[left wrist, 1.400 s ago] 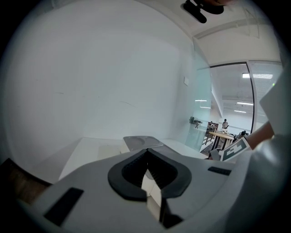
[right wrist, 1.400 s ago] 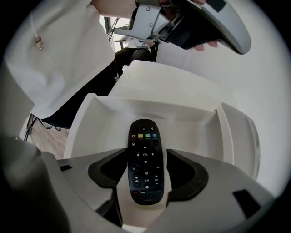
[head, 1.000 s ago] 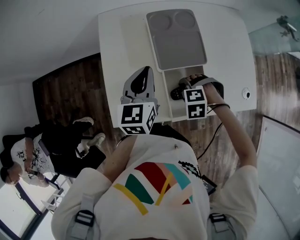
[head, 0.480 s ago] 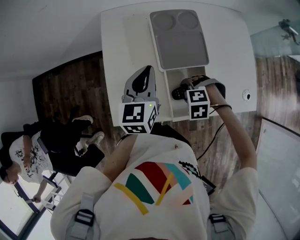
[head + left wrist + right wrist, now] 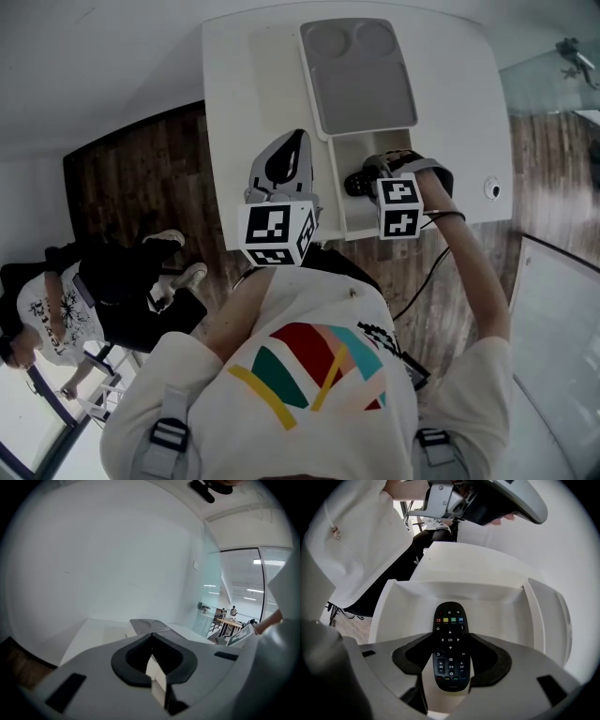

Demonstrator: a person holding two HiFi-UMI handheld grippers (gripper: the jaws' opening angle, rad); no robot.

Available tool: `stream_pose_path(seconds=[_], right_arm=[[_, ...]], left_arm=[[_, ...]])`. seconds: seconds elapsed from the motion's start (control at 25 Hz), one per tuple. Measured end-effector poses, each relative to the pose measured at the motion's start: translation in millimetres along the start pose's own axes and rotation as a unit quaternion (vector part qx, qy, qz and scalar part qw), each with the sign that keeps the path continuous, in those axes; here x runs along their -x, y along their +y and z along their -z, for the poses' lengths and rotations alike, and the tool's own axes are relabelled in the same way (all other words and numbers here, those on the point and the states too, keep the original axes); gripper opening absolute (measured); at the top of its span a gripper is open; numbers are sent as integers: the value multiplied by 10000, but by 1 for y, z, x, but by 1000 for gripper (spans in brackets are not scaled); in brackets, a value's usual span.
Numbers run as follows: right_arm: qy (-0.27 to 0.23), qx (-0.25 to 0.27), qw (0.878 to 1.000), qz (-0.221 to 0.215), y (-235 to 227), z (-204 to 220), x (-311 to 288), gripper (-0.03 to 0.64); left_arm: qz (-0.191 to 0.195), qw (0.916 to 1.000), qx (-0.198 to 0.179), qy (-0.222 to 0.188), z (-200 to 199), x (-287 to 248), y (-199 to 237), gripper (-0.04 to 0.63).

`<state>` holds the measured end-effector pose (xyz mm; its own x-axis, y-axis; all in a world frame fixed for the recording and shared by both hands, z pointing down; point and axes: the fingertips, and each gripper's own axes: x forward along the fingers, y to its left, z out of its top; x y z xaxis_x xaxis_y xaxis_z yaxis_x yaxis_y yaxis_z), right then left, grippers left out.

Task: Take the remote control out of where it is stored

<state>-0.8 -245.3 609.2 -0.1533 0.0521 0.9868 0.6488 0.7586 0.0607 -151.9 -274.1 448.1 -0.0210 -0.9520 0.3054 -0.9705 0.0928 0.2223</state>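
Observation:
A black remote control [image 5: 450, 644] lies lengthwise in a white recessed compartment [image 5: 459, 592] of the white table [image 5: 253, 94]. The compartment's grey lid [image 5: 361, 80] is flipped open behind it. My right gripper [image 5: 450, 657] reaches down into the compartment, and its dark pads touch the remote's two long sides near its lower half. In the head view the right gripper [image 5: 367, 180] covers most of the remote. My left gripper [image 5: 296, 141] hovers over the table to the left of the compartment. Its jaws are shut with nothing between them [image 5: 152, 637].
A round socket [image 5: 493, 187] sits in the table at the right, and a cable [image 5: 422, 277] hangs below the table's edge. A person [image 5: 56, 309] sits on the dark wood floor at the far left. A glass partition [image 5: 211, 592] stands beyond the table.
The right gripper has shifted a little to the right over the compartment. The left gripper has hardly moved. The person at the far left has shifted.

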Motion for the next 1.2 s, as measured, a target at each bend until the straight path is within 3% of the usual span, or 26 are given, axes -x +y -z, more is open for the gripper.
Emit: stream_pose_path(seconds=[0.48, 0.56, 0.68, 0.88, 1.08, 1.2], right_arm=[[-216, -310, 9987, 346, -13, -11, 10, 249], [-272, -519, 9970, 496, -19, -13, 16, 249], [-348, -1235, 9894, 678, -24, -11, 24, 249], [-744, -2546, 9554, 1302, -38, 0, 48, 249], [-1400, -3697, 8966, 1993, -53, 3, 85, 249], [-1533, -4081, 8714, 2250, -52, 4, 99, 249]], left_arm=[[47, 9999, -32, -90, -6, 5, -4, 7], [42, 9999, -36, -123, -9, 6, -3, 6], [40, 9998, -39, -201, -13, 7, -2, 6], [122, 9994, -75, -313, -22, 9, -9, 6], [185, 9991, -98, -376, -28, 9, -16, 7], [294, 9983, -206, -452, -36, 9, -24, 6]])
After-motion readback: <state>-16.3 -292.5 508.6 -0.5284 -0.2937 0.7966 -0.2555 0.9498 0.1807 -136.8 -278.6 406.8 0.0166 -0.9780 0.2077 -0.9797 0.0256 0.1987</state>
